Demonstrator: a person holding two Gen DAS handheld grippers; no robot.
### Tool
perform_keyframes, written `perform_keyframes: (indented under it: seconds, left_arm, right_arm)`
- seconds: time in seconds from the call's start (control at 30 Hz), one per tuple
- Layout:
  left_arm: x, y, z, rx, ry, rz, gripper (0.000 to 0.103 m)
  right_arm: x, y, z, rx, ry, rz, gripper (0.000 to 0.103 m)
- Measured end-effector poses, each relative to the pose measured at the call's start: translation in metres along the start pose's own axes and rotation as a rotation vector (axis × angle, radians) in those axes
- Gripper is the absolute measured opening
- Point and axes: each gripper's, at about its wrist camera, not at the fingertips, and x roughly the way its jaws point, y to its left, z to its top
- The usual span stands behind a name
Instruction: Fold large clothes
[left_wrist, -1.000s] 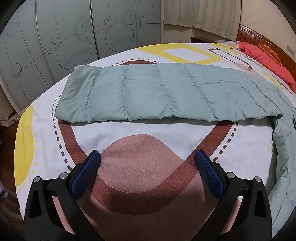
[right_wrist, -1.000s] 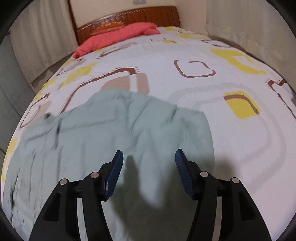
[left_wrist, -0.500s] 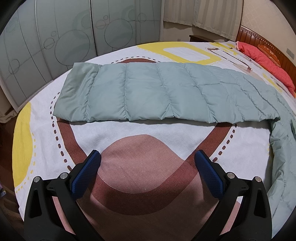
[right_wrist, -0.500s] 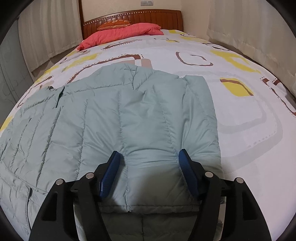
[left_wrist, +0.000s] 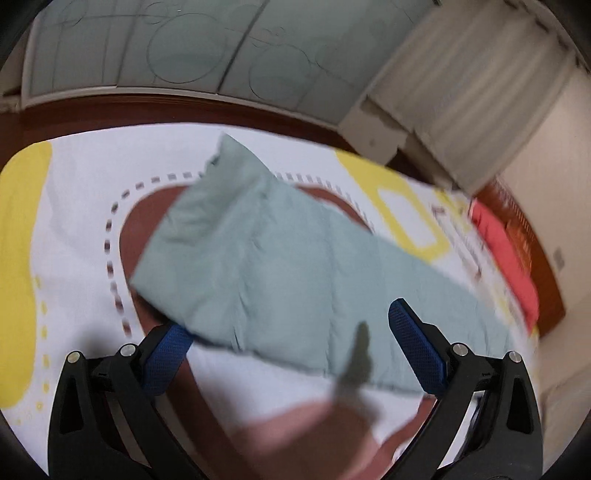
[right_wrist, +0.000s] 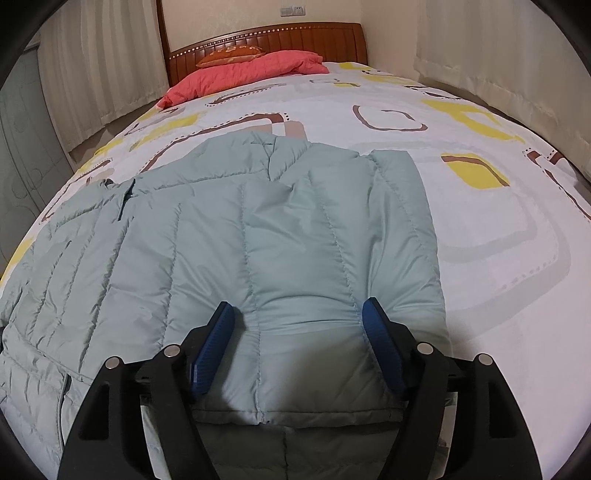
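The right tongs, whose jaws have just been opening, stand astride a folded-over sleeve of the pale green quilted jacket, which lies spread on the bed. The blue pads touch the puffed fabric bunched between them. A red pillow lies against the wooden headboard.

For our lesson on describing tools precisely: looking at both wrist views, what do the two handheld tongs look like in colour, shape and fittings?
Both look alike. The left tongs and the right tongs each have two black plastic arms with cut-out openings, joined by round silver pivot bolts. Each arm ends in a flat, elongated blue pad with a fine dotted grip texture. No cables, markings or sleeves are visible.
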Motion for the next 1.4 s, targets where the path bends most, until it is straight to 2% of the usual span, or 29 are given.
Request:
perform_keyframes:
  seconds: [0.03, 0.07, 0.1, 0.13, 0.17, 0.2, 0.23, 0.3, 0.4, 0.57, 0.73, 0.9, 1.0, 1.1, 1.2, 1.4]
  left_arm:
    - [0.002, 0.004, 0.004, -0.025, -0.012, 0.021, 0.083]
    - [0.002, 0.006, 0.006, -0.046, -0.025, 0.036, 0.079]
    - [0.002, 0.008, 0.007, -0.061, -0.037, 0.045, 0.069]
    - [0.001, 0.007, 0.008, -0.058, -0.048, 0.069, 0.056]
    - [0.001, 0.005, 0.009, -0.041, -0.051, 0.075, 0.048]
    - [0.005, 0.003, 0.012, -0.014, -0.038, 0.004, 0.019]
    - [0.007, 0.003, 0.013, -0.021, -0.023, -0.04, 0.008]
    - [0.007, -0.005, 0.017, -0.011, -0.035, -0.036, 0.007]
    - [0.002, -0.032, 0.016, 0.069, -0.058, -0.057, 0.006]
    - [-0.019, -0.114, -0.009, 0.267, -0.085, -0.176, 0.005]
    - [-0.032, -0.214, -0.063, 0.482, -0.049, -0.312, 0.005]
    - [-0.038, -0.299, -0.135, 0.662, 0.014, -0.4, 0.005]
    - [-0.038, -0.334, -0.18, 0.755, 0.059, -0.434, 0.005]
    - [-0.034, -0.343, -0.224, 0.817, 0.104, -0.441, 0.005]
    - [-0.024, -0.349, -0.253, 0.859, 0.147, -0.429, 0.005]
    - [-0.01, -0.357, -0.276, 0.906, 0.174, -0.399, 0.005]
  right_arm:
    - [0.0, 0.0, 0.0, 0.0, -0.001, 0.0, 0.071]
    - [0.0, 0.0, 0.0, 0.0, -0.001, 0.0, 0.071]
    - [0.0, 0.0, 0.0, -0.001, -0.002, -0.001, 0.071]
    - [0.0, 0.0, 0.0, -0.002, -0.003, -0.002, 0.071]
    - [0.0, 0.0, 0.0, -0.002, -0.003, -0.002, 0.071]
    - [-0.001, 0.0, 0.0, -0.002, -0.004, -0.004, 0.071]
    - [0.0, 0.0, 0.0, -0.002, -0.003, -0.003, 0.071]
    - [-0.001, 0.0, 0.0, -0.001, -0.006, -0.004, 0.071]
    - [-0.002, 0.0, 0.0, 0.001, -0.009, -0.006, 0.071]
    - [-0.002, 0.0, 0.0, 0.001, -0.009, -0.007, 0.071]
    - [-0.002, 0.0, -0.001, 0.002, -0.011, -0.003, 0.071]
    - [-0.002, -0.001, -0.001, 0.005, -0.012, 0.0, 0.071]
    - [-0.003, -0.001, -0.001, 0.01, -0.014, 0.004, 0.071]
    - [-0.004, -0.001, -0.001, 0.016, -0.017, 0.01, 0.072]
    - [-0.004, -0.002, -0.001, 0.019, -0.019, 0.013, 0.072]
    - [-0.004, -0.002, -0.002, 0.021, -0.021, 0.015, 0.072]
